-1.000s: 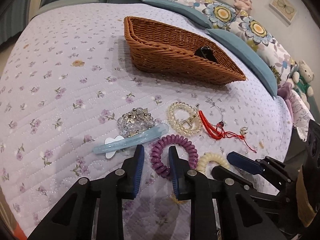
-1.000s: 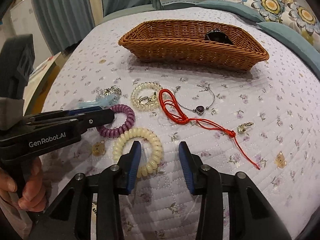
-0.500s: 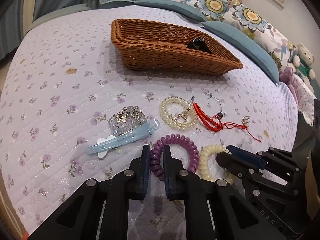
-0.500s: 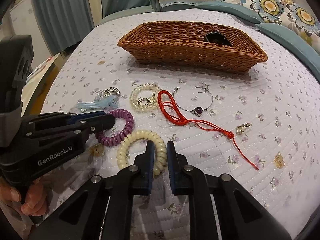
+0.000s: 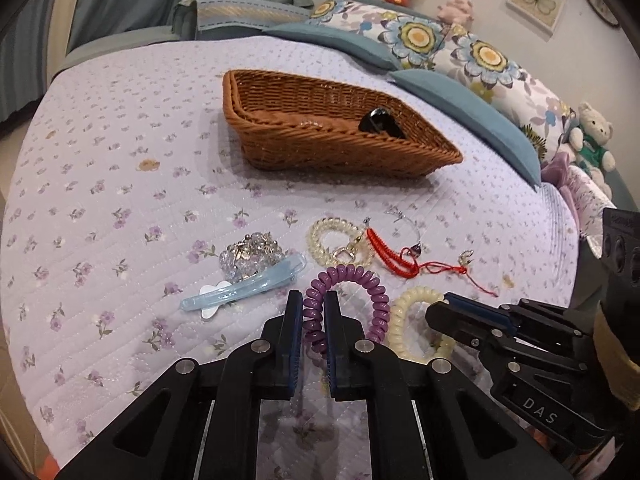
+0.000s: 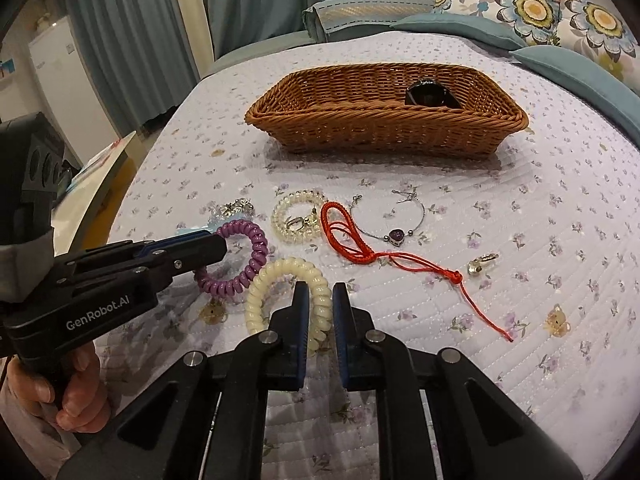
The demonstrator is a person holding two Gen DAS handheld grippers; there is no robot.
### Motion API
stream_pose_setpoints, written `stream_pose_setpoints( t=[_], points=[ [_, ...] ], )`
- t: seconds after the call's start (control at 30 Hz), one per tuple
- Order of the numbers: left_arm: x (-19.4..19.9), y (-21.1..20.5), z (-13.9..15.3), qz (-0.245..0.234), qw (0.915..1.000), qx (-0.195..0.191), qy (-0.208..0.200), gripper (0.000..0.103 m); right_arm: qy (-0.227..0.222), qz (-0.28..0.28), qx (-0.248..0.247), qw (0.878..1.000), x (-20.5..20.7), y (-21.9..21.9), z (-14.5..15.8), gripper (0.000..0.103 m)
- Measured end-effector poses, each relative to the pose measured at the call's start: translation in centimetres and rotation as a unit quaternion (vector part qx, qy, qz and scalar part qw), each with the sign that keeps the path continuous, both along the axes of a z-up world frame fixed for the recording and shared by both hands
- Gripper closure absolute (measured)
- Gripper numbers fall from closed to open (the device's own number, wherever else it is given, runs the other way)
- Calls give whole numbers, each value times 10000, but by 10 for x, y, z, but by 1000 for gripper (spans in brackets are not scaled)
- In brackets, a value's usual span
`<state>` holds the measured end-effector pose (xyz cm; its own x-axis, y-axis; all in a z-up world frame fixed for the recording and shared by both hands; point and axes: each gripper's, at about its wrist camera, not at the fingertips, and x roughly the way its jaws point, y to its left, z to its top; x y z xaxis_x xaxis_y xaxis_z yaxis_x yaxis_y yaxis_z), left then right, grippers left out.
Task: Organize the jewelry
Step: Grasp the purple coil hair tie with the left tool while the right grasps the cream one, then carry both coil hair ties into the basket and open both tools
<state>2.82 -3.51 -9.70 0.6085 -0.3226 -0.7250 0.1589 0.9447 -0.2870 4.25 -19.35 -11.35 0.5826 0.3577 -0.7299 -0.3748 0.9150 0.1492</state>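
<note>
My left gripper [image 5: 311,304] is shut on the purple spiral hair tie [image 5: 352,276], also seen in the right wrist view [image 6: 256,248]. My right gripper [image 6: 320,300] is shut on the cream spiral hair tie [image 6: 280,276], which shows beside the purple one in the left wrist view [image 5: 412,300]. Both ties look slightly raised off the quilt. The wicker basket [image 5: 280,144] [image 6: 360,128] stands further back and holds a dark item [image 6: 428,94]. On the quilt lie a clear bead bracelet [image 6: 296,216], a red cord [image 6: 348,236], a silver bracelet with purple heart [image 6: 396,234] and a blue hair clip [image 5: 244,288].
A crystal bracelet [image 5: 252,256] lies by the blue clip. A small silver clasp [image 6: 482,264] lies right of the red cord. Pillows [image 5: 460,92] line the far side of the bed. The bed edge and a white cabinet [image 6: 72,84] are at the left.
Both grippers have closed, the left on the purple hair tie and the right on the cream hair tie, and both have risen and drawn back a little.
</note>
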Motion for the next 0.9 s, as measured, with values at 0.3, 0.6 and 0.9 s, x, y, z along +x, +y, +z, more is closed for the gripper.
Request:
stream_pose_setpoints(
  t=[0.3,0.6,0.9],
  points=[
    [-3,8,12,-24,9996,-254,-157,93,-175,-133,371,9991,-5,-16,14,89],
    [23,18,63,47,9973,-282,-671,93,-801,-567,291,9947,19,-36,66,89],
    [108,9,102,138,9940,-332,-1037,93,-1251,-936,79,9877,114,-39,102,89]
  ],
)
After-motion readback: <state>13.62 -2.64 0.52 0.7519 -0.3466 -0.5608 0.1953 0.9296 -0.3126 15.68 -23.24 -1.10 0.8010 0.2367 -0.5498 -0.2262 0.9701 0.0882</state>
